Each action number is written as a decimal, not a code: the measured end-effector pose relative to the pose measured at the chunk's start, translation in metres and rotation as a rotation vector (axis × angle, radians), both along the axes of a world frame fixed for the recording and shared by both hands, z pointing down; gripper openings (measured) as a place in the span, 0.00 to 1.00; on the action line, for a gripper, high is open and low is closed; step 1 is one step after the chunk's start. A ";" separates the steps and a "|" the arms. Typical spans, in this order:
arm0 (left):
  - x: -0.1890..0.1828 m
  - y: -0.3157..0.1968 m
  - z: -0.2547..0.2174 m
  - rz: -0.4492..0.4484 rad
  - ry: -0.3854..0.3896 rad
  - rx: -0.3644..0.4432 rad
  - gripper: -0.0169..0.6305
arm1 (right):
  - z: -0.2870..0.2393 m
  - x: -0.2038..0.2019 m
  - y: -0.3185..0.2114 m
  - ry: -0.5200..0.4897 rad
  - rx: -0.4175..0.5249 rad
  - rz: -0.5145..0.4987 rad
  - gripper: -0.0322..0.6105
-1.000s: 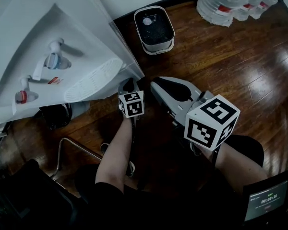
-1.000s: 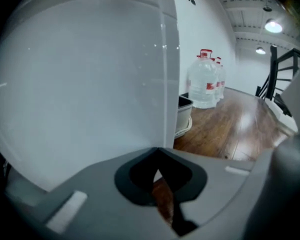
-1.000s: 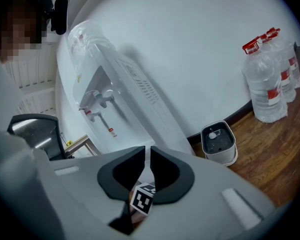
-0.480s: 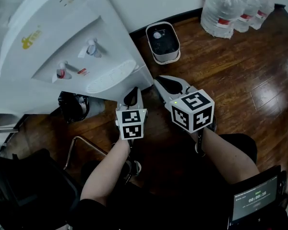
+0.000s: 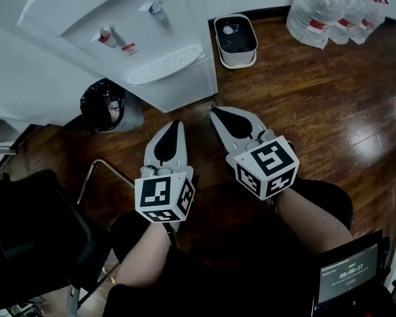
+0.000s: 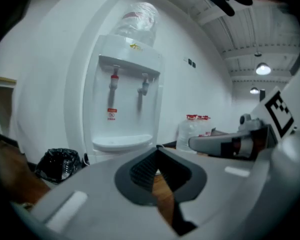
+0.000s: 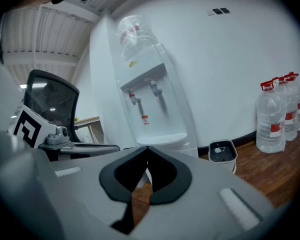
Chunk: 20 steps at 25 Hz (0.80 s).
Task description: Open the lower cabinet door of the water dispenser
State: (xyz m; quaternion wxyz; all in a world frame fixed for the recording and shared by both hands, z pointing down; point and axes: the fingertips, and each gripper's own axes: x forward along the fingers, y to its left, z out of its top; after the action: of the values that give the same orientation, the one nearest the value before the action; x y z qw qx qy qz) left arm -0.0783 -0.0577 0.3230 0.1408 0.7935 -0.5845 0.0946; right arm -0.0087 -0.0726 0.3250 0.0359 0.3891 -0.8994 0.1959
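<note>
The white water dispenser (image 5: 119, 18) stands at the upper left, with a red and a blue tap above its drip tray. Its lower cabinet front (image 5: 185, 84) looks flush; I cannot make out a handle. My left gripper (image 5: 175, 123) points at the dispenser from a short way off, shut and empty. Beside it, my right gripper (image 5: 213, 111) has its jaws just closed together with nothing between them. The left gripper view shows the dispenser (image 6: 125, 109) beyond the closed tips (image 6: 157, 147). In the right gripper view the dispenser (image 7: 150, 104) stands behind the met tips (image 7: 147, 147).
A black bin bag (image 5: 109, 107) sits left of the dispenser. A small white pail (image 5: 235, 39) stands to its right. Large water bottles (image 5: 333, 8) line the far right wall. A black office chair (image 5: 26, 243) is near left and a timer screen (image 5: 346, 276) lower right. The floor is dark wood.
Both grippers have drawn back from the dispenser's lower corner. The left one has risen toward me. The dispenser now sits farther off, at the top of the head view.
</note>
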 end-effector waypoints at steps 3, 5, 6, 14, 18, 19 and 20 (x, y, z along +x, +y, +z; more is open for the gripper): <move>0.007 0.024 -0.014 0.027 0.010 0.052 0.06 | -0.011 -0.008 0.023 0.015 0.062 -0.005 0.06; 0.009 0.039 -0.019 0.044 -0.024 0.091 0.06 | -0.015 -0.013 0.035 0.032 0.103 -0.003 0.06; 0.009 0.044 -0.020 0.047 -0.042 0.105 0.06 | -0.016 -0.014 0.040 0.039 0.119 -0.004 0.06; 0.010 0.075 -0.024 0.077 -0.072 0.144 0.06 | -0.011 -0.010 0.071 0.049 0.128 0.026 0.06; 0.010 0.088 -0.021 0.065 -0.069 0.154 0.06 | -0.016 -0.013 0.082 0.052 0.148 0.023 0.06; 0.011 0.091 -0.021 0.066 -0.070 0.159 0.06 | -0.018 -0.014 0.085 0.054 0.163 0.020 0.06; 0.012 0.095 -0.021 0.069 -0.073 0.163 0.06 | -0.020 -0.016 0.088 0.054 0.178 0.016 0.06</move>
State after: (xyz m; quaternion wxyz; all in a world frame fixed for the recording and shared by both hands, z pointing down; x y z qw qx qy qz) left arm -0.0660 0.0369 0.3024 0.0511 0.8179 -0.5673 0.0805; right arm -0.0243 0.0152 0.3045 0.0240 0.4033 -0.9087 0.1049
